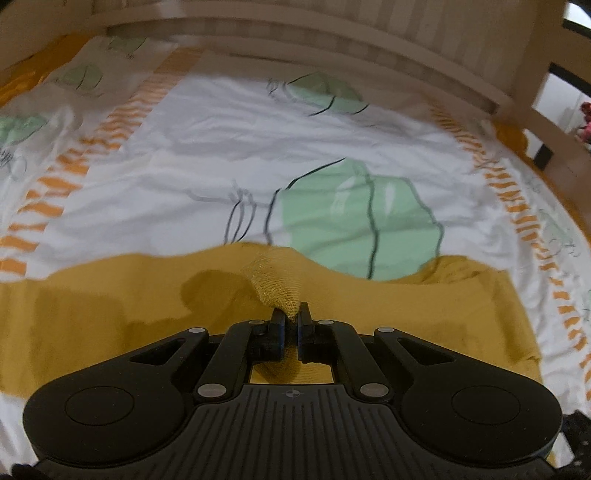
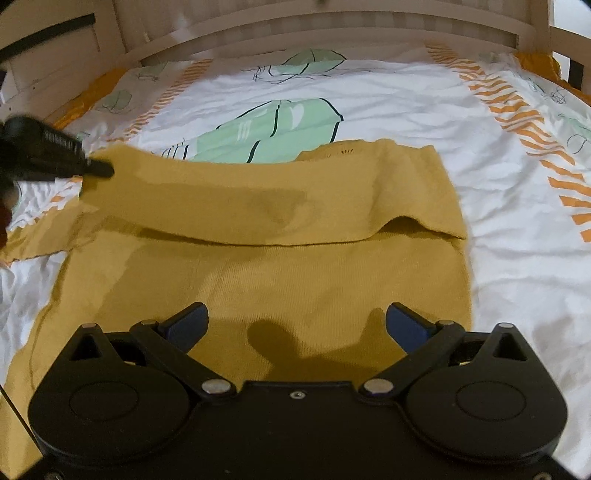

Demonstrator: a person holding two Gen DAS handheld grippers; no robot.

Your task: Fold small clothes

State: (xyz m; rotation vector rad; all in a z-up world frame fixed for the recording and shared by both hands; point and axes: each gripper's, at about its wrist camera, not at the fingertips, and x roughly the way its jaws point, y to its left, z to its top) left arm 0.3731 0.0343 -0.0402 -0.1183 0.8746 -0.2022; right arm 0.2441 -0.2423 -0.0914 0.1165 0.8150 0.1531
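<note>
A mustard-yellow knit garment (image 2: 258, 280) lies on the bed, its far part folded over toward me into a flap (image 2: 240, 199). My left gripper (image 1: 290, 317) is shut on a pinched edge of the garment (image 1: 275, 280) and lifts it slightly. In the right wrist view the left gripper (image 2: 105, 170) shows at the far left, at the flap's left corner. My right gripper (image 2: 295, 321) is open and empty, its blue-padded fingers (image 2: 406, 325) hovering over the garment's near part.
The bed has a white cover (image 2: 406, 110) with green leaf prints and orange striped bands (image 2: 535, 136). A pale wooden slatted headboard (image 2: 332, 26) runs along the far edge, with a bed rail (image 1: 535, 122) at the right.
</note>
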